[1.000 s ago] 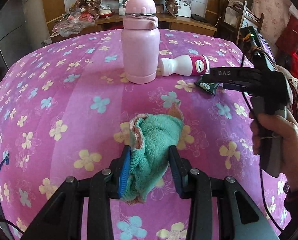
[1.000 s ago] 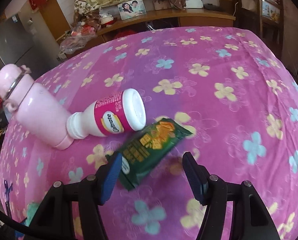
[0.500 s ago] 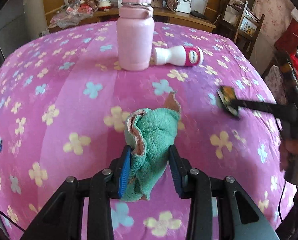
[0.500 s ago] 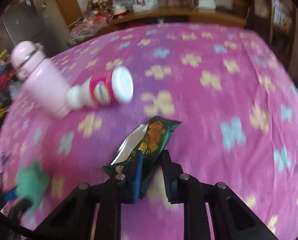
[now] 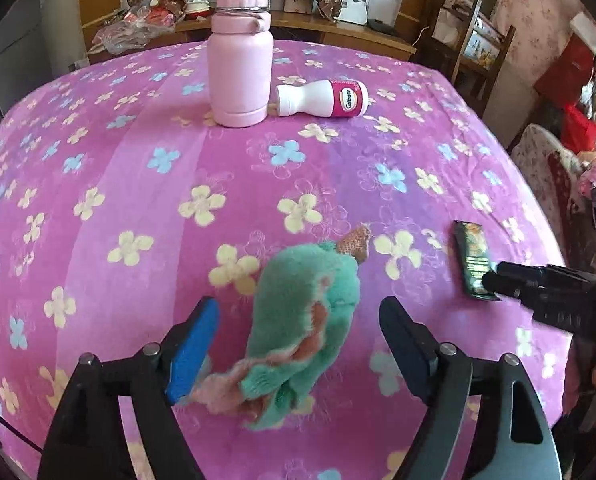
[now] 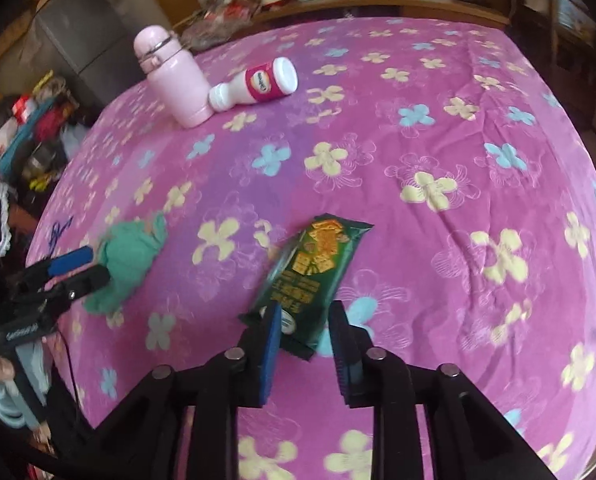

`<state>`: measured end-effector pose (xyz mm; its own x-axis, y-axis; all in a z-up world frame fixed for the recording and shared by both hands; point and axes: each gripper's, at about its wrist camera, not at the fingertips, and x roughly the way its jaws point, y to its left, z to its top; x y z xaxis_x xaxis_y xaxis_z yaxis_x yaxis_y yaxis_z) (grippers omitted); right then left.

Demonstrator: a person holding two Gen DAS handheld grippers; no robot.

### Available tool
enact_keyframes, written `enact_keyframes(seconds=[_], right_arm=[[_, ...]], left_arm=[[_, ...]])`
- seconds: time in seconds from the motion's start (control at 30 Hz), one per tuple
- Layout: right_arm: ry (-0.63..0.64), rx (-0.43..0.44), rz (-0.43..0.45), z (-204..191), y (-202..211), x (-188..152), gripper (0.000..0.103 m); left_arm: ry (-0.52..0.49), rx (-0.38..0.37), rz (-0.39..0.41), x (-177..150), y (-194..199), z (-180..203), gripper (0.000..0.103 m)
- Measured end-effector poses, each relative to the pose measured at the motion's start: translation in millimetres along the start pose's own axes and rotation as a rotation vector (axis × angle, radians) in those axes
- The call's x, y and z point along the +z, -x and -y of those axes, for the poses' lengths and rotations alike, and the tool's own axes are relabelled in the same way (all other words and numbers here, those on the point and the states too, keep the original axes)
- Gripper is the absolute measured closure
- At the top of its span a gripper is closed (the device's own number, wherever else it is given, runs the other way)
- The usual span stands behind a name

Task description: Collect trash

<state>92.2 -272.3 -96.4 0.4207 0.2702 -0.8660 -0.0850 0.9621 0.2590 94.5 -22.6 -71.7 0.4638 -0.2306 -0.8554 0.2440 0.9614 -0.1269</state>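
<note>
The green snack wrapper (image 6: 317, 272) is lying flat near the front edge of the tabletop (image 6: 437, 128), its near end sitting between the pads of the right tool (image 6: 303, 344), whose jaws are opening, apparently letting it go. Beside it, the left tool (image 5: 298, 344) is opening wide around the teal cloth (image 5: 305, 328), no pad pressing it. Farther back, the pink flask (image 5: 240, 56) and toppled white bottle (image 5: 321, 98) are leaving broad open room.

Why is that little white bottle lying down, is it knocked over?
Yes, it looks tipped. The white bottle with the pink label lies on its side on the flowery cloth, neck against the upright pink flask. Nothing has spilled.
</note>
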Motion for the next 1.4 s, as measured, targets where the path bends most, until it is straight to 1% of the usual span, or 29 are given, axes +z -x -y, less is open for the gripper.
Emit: enact_keyframes(seconds=[0.03,0.07,0.13,0.17,0.2,0.23,0.27,0.3,0.33,0.37,0.47,0.6,0.67,0.73,0.77,0.8,0.87,0.9,0.97,1.1,1.13,1.17,1.23,1.27,1.4], right_arm=[[-0.008,-0.014,-0.003,-4.8,-5.2,2.8,0.037],[-0.020,-0.020,0.003,-8.0,-10.1,3.1,0.025],[-0.008,-0.052,0.051,-16.3,-14.2,5.3,0.025],[0.003,-0.061,0.061,-18.5,-16.0,5.3,0.026],[0.012,-0.090,0.080,-20.6,-16.5,3.9,0.028],[0.016,-0.114,0.085,-20.4,-17.2,3.4,0.040],[0.038,-0.157,0.094,-20.9,-14.7,0.5,0.065],[0.057,-0.170,0.091,-19.4,-13.4,-0.9,0.072],[0.058,-0.158,0.084,-14.8,-11.0,-2.1,0.078],[0.051,-0.143,0.072,-8.6,-7.5,-3.2,0.083],[0.027,-0.103,0.092,7.7,12.3,-9.5,0.084],[-0.007,-0.111,0.141,29.4,47.1,-20.7,0.084],[-0.033,-0.109,0.161,42.0,62.9,-27.2,0.084],[-0.049,-0.117,0.152,55.1,73.5,-32.7,0.084],[-0.050,-0.116,0.134,59.6,74.7,-35.0,0.084],[-0.055,-0.107,0.137,63.3,76.1,-37.8,0.084],[-0.079,-0.098,0.163,64.7,76.6,-40.9,0.082],[-0.093,-0.083,0.154,63.8,72.5,-41.2,0.082],[-0.098,-0.054,0.122,56.6,58.2,-39.3,0.082],[-0.043,-0.046,0.033,30.6,23.1,-32.0,0.082],[-0.033,-0.055,0.030,26.7,18.0,-31.6,0.081],[-0.016,-0.078,0.047,21.6,16.1,-29.6,0.079],[0.033,-0.121,0.036,11.5,11.9,-25.7,0.077],[0.047,-0.120,0.034,8.4,13.0,-25.5,0.077],[0.008,-0.064,0.036,15.3,18.7,-24.1,0.077]], left_arm=[[-0.028,0.016,-0.017,0.4,-6.9,5.7,0.020],[-0.045,0.026,-0.030,0.2,-11.4,8.8,0.020],[-0.073,0.053,-0.049,-3.9,-21.1,15.4,0.021],[-0.071,0.053,-0.050,-6.4,-23.6,16.3,0.029],[-0.062,0.046,-0.049,-9.3,-25.3,16.7,0.036],[-0.064,0.085,-0.040,-10.7,-24.6,17.8,0.049],[-0.068,0.109,-0.030,-10.6,-23.7,17.9,0.058],[-0.066,0.098,-0.024,-10.2,-21.8,18.0,0.059],[-0.058,0.057,-0.030,-9.1,-20.1,18.1,0.060],[-0.052,0.041,-0.033,-8.2,-18.4,19.6,0.061],[-0.075,0.023,0.000,-6.4,-9.7,37.3,0.061],[-0.111,-0.029,0.024,-3.3,-3.1,72.3,0.061],[-0.134,-0.044,0.031,-1.9,-0.3,92.1,0.061],[-0.144,-0.055,0.035,-0.6,1.2,108.1,0.061],[-0.147,-0.059,0.035,-0.1,2.1,113.5,0.061],[-0.151,-0.056,0.041,-0.2,4.9,118.5,0.061],[-0.151,-0.050,0.052,-0.2,9.6,121.3,0.061],[-0.149,-0.048,0.052,-1.5,12.0,121.5,0.061],[-0.148,-0.028,0.052,-3.6,15.7,116.6,0.061],[-0.135,0.004,0.045,-4.9,18.9,101.8,0.061],[-0.128,0.009,0.043,-5.1,19.2,97.4,0.061],[-0.123,0.013,0.042,-5.5,18.7,94.8,0.061],[-0.119,0.015,0.041,-6.2,18.1,91.0,0.061],[-0.119,0.014,0.041,-6.7,17.8,90.5,0.061],[-0.125,0.006,0.041,-8.0,15.8,92.4,0.061]])
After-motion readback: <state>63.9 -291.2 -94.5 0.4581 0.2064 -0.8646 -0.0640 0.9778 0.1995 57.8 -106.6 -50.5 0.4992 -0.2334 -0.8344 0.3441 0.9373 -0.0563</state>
